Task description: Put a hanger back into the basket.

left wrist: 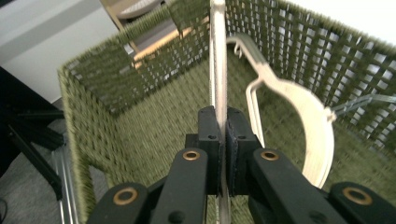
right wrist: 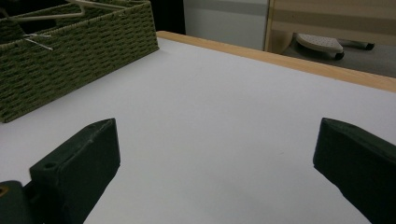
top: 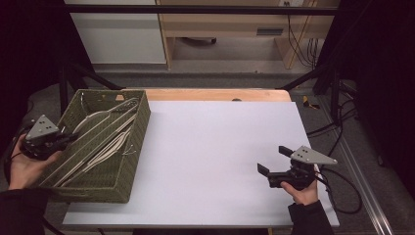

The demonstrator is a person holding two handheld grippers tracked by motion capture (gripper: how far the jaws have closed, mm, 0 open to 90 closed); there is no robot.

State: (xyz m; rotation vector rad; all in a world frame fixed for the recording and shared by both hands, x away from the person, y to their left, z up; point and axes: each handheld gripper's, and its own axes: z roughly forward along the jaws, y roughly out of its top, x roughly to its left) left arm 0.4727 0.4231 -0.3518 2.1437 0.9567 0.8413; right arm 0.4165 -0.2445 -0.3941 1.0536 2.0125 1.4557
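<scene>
1. Gripping a cream hanger point(left wrist: 218, 70), my left gripper point(left wrist: 222, 135) has its jaws pressed together on the hanger's thin straight bar, which runs up between the pads.
2. That hanger lies in the green woven basket point(top: 139, 127), which stands at the left edge of the table point(top: 215, 161); my left gripper point(top: 66, 139) reaches in over the basket's left wall.
3. A second cream hanger point(left wrist: 299, 112), with a curved shoulder, lies just beside the held one, toward the basket's right wall.
4. My right gripper point(top: 274, 161) sits near the table's front right corner, well apart from the basket; its jaws stand wide apart with nothing between them, over the bare white surface.
</scene>
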